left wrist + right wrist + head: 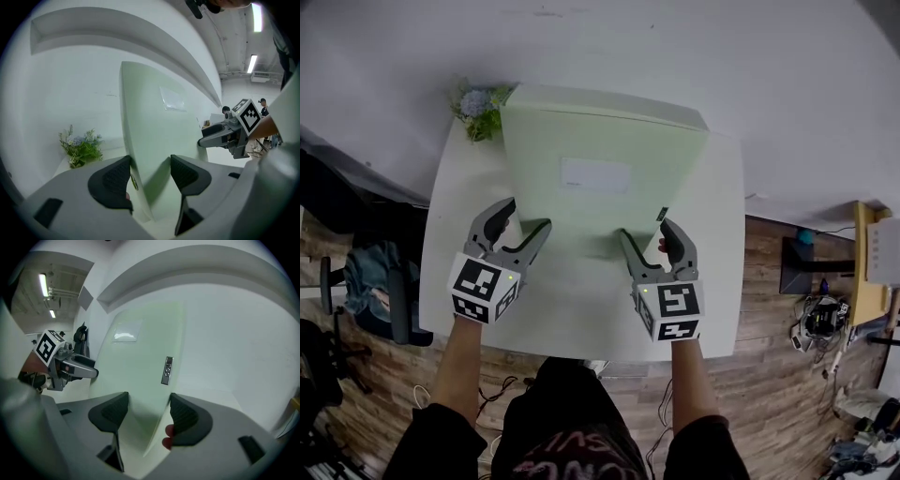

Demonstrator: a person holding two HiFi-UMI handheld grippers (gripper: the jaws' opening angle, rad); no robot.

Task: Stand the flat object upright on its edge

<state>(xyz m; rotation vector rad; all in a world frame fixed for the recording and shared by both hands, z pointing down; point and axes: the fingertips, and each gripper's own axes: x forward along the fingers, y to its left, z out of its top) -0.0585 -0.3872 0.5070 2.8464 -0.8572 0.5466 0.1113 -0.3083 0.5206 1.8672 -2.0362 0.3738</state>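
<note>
A large pale green flat panel [600, 164] with a white label stands raised on the white table [581, 314], its top edge toward the wall. My left gripper [517, 230] straddles the panel's lower left edge and is open. In the left gripper view that edge [140, 140] lies against the left pad [117, 176], with a gap to the other pad. My right gripper [649, 242] straddles the lower right edge and is open. In the right gripper view the panel [140, 357] sits between the pads, close to the right pad [183, 416].
A small bunch of flowers [480, 108] stands at the table's far left corner, beside the panel. A white wall runs right behind the table. A dark chair [375, 281] is at the left on the wood floor, and shelves with clutter [853, 281] are at the right.
</note>
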